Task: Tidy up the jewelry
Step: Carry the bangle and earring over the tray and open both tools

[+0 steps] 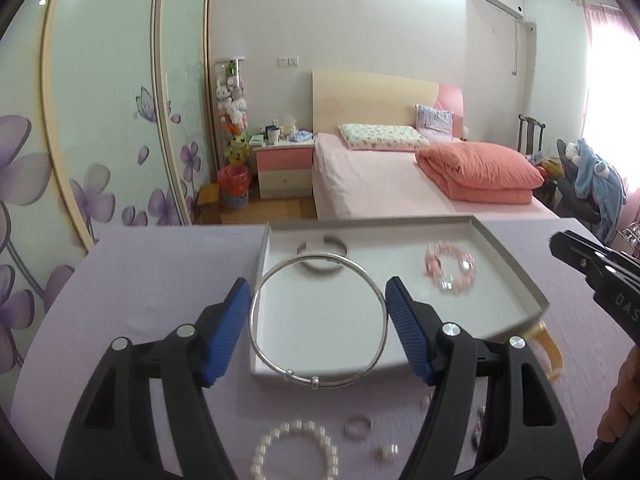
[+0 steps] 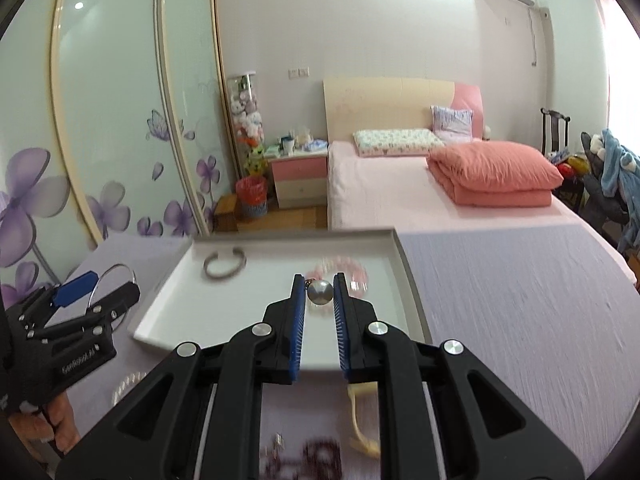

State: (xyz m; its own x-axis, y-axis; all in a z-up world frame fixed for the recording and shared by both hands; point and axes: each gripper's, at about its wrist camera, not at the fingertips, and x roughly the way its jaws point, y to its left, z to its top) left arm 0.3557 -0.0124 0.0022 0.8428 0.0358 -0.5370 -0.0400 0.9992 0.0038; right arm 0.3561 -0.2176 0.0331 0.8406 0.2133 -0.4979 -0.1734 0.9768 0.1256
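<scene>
Readable text is minimal. Right gripper (image 1: 560, 245): white embossed letters "DAS" on its black body in the left wrist view, cut off at the frame edge. Left gripper (image 2: 96, 286): a white embossed line on its black body in the right wrist view, too blurred to read. Nothing else legible.
</scene>
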